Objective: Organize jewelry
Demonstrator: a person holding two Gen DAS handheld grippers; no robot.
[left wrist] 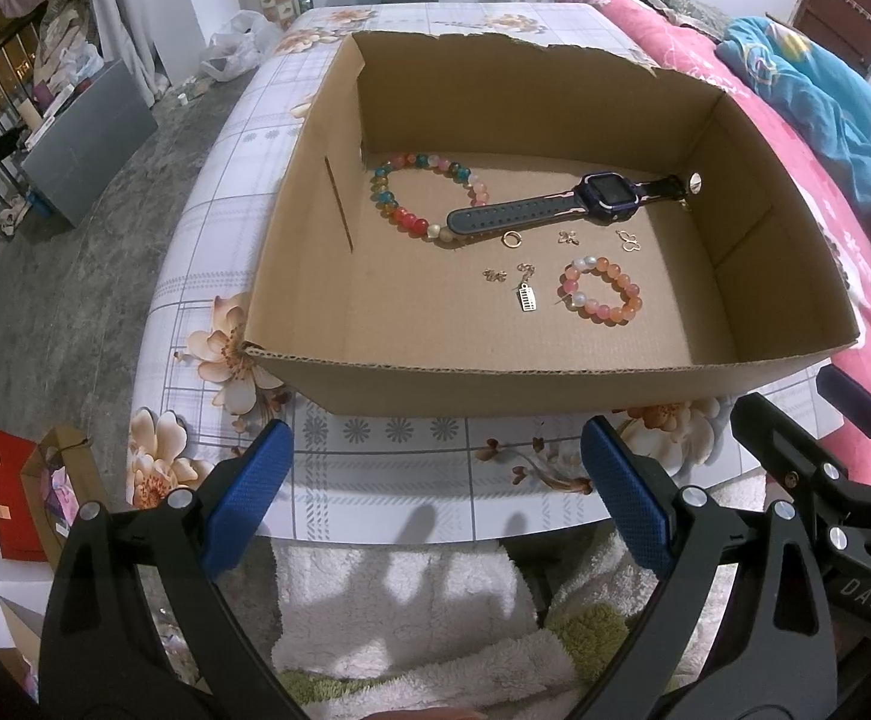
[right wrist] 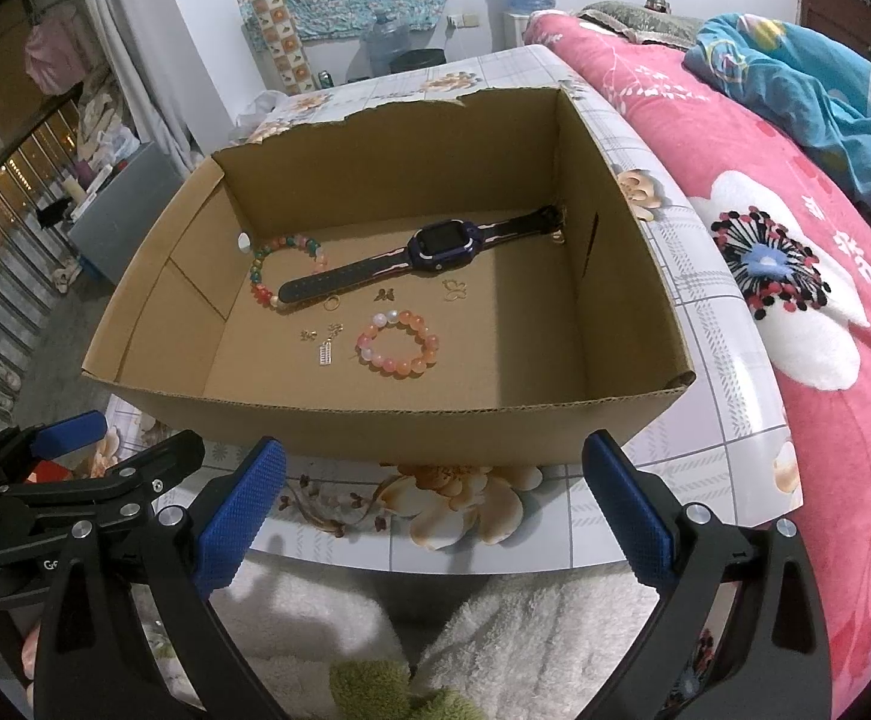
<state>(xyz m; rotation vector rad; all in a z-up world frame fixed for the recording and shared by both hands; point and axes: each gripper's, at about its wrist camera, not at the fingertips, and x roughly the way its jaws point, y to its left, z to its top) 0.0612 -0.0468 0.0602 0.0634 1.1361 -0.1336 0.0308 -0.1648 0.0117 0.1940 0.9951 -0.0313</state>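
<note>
An open cardboard box (left wrist: 555,384) (right wrist: 375,426) stands on a floral-patterned table. Inside lie a multicoloured bead bracelet (left wrist: 402,213) (right wrist: 261,264), a dark smartwatch (left wrist: 606,192) (right wrist: 441,243), a small pink-orange bead bracelet (left wrist: 600,291) (right wrist: 399,342), a gold ring (left wrist: 510,240) (right wrist: 331,302), butterfly charms (left wrist: 628,240) (right wrist: 453,289) and a silver tag charm (left wrist: 528,298) (right wrist: 325,353). My left gripper (left wrist: 435,492) is open and empty, in front of the box's near wall. My right gripper (right wrist: 435,504) is open and empty, also in front of the box.
The table (left wrist: 411,480) (right wrist: 555,516) has its front edge just below the grippers. A bed with a pink floral blanket (right wrist: 795,240) (left wrist: 795,150) runs along the right. A white fluffy rug (left wrist: 411,630) lies below. Gift bags (left wrist: 9,498) stand on the floor at left.
</note>
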